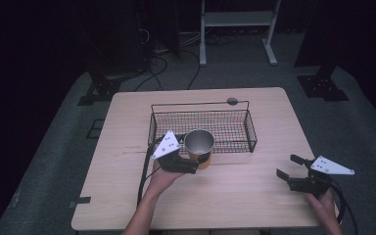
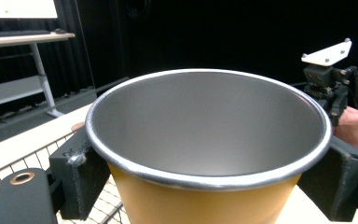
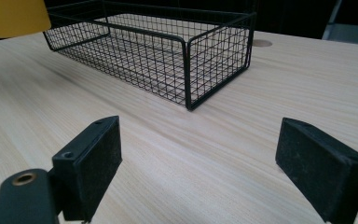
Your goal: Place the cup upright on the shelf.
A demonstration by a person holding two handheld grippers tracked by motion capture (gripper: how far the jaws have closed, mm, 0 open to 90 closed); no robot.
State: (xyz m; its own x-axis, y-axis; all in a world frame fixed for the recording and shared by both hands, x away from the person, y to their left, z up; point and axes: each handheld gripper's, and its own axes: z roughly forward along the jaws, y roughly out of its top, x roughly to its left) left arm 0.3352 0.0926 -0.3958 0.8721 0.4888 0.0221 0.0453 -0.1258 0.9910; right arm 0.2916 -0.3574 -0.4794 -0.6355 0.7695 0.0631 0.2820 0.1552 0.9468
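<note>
While the left tongs [image 1: 192,165] are clamped on the cup [image 1: 199,145], lift toward twelve o'clock, clear the basket [image 1: 250,128] rim, keep level, leave right tongs [image 1: 290,167] apart.

Both tools are matte black. The left gripper [image 1: 194,155] and the right gripper [image 1: 289,166] each carry a pale grey three-cornered plate on top, dotted with small dark screws. A black cable trails from each toward the near edge. The fingers [image 3: 89,163] are thick, blocky pads – one arm bears a brass-ringed hole. Forearms are bare – no sleeves
</note>
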